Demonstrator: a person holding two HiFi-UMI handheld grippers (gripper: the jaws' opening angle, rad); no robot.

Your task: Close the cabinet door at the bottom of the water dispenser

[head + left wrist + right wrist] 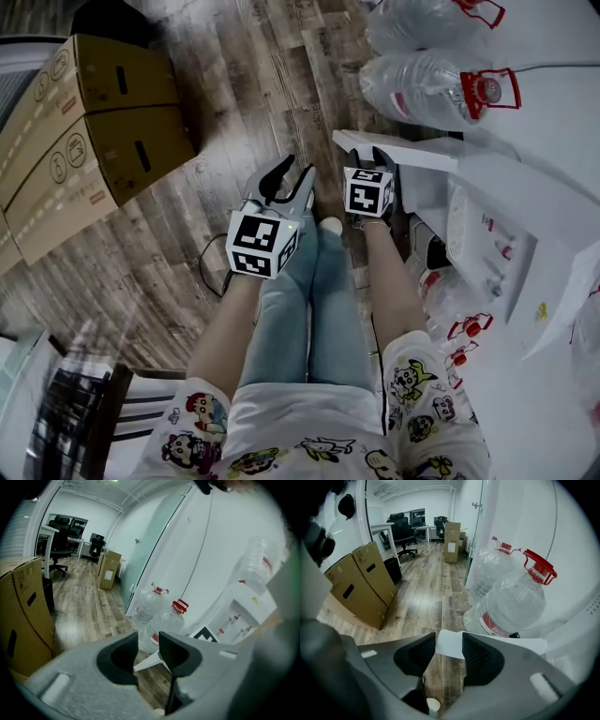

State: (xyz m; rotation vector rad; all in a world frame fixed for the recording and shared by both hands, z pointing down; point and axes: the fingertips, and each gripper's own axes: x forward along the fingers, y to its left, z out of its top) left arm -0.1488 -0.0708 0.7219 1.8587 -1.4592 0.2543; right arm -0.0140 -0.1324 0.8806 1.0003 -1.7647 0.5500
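The white water dispenser [506, 216] stands at the right. Its bottom cabinet door [427, 155] swings out over the wood floor. My right gripper [371, 157] points down at the door's free end. In the right gripper view the door's white corner [450, 645] lies between the open jaws of my right gripper [449, 641], and I see no pad pressing on it. My left gripper [298, 173] hangs just left of the door, open and empty. In the left gripper view the door's edge [149, 660] shows past the fingertips of my left gripper [149, 641].
Two large water bottles [422, 89] with red caps lie on the floor beyond the door. Stacked cardboard boxes [94, 122] stand at the left. A thin cable [208, 267] runs across the floor by the person's legs. A chair [84, 422] is at the bottom left.
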